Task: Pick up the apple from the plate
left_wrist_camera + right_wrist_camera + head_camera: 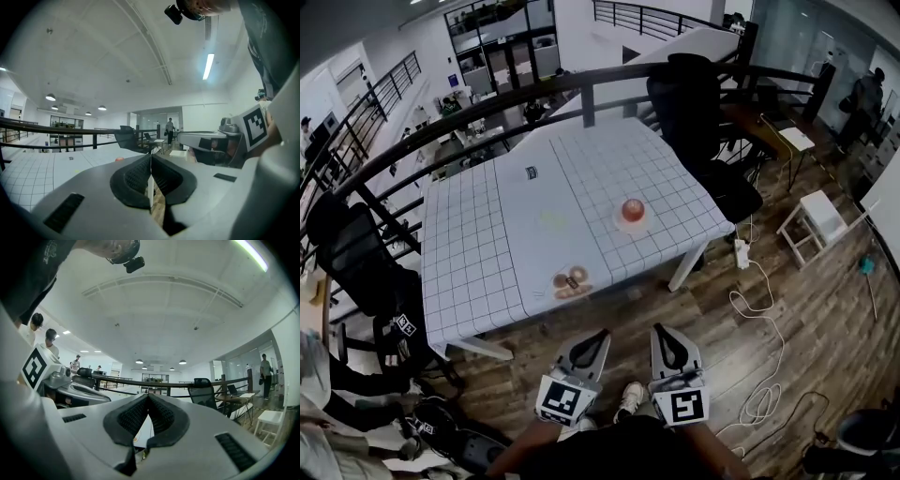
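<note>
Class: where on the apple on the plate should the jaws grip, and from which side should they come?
Probably across the widest middle of the apple, coming from the near edge of the table and slightly above: it is round, sits alone on its plate, and nothing crowds it on that side.

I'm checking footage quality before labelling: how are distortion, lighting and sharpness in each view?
Head view: strong fisheye bends the dark metal railing; the red round apple is small but evenly lit. Left gripper view: black corners, bright ceiling strip light blown out. Right gripper view: same black corners, even indoor light.
</note>
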